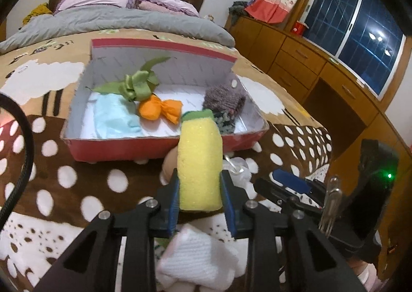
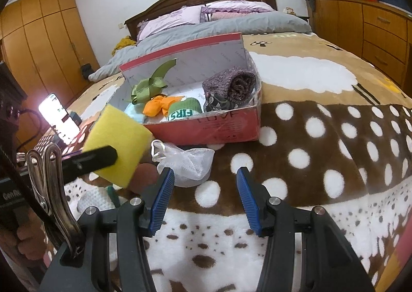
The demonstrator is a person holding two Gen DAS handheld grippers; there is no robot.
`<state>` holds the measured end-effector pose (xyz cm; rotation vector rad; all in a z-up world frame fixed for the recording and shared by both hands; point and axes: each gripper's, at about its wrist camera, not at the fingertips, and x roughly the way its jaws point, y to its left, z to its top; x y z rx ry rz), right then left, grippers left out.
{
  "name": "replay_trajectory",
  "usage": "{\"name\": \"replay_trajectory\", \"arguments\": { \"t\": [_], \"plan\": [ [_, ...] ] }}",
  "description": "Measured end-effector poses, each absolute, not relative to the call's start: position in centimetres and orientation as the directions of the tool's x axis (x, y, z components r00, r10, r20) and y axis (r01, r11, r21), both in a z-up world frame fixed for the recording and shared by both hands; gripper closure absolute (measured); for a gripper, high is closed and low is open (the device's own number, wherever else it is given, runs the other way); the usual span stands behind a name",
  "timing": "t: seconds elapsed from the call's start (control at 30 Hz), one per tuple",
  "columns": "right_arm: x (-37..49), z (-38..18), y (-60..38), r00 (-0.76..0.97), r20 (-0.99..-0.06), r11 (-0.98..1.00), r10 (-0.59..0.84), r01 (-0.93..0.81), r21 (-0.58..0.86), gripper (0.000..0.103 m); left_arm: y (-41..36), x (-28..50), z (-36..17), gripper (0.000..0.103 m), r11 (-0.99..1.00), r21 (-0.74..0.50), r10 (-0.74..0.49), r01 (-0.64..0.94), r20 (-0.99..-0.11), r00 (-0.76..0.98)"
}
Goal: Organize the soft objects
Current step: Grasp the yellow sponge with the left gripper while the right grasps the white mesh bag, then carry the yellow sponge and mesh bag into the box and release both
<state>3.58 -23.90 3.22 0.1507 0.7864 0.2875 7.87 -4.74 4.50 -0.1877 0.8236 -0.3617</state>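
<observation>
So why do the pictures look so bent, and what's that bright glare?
Both views are fisheye, so the bed and box edges curve. Left wrist view: lamp reflections glare in the dark window. Right wrist view: a lit phone screen blows out white; the sponge is slightly soft.

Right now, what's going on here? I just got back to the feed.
The left gripper is shut on a yellow sponge, holding it up in front of the red box on the bed. The box already holds a green ribbon bow, an orange cloth, a light blue cloth and a rolled purple knit. The right gripper is open and empty, near a white mesh bag lying outside the box.
</observation>
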Motion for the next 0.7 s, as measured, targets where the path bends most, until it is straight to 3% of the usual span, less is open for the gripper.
{"name": "replay_trajectory", "arguments": {
  "t": [0.6,0.7],
  "plan": [
    [6.6,1.6,-20.8,0.630,-0.708,0.946,0.320,-0.256,0.200,0.051,-0.9,8.0,4.1,0.073,0.934,-0.326,-0.335,0.142,-0.671,0.661],
    [7.0,0.9,-20.9,0.605,-0.714,0.935,0.351,-0.258,0.241,0.068,-0.7,8.0,4.1,0.073,0.934,-0.330,-0.335,0.139,-0.669,0.663]
  ]
}}
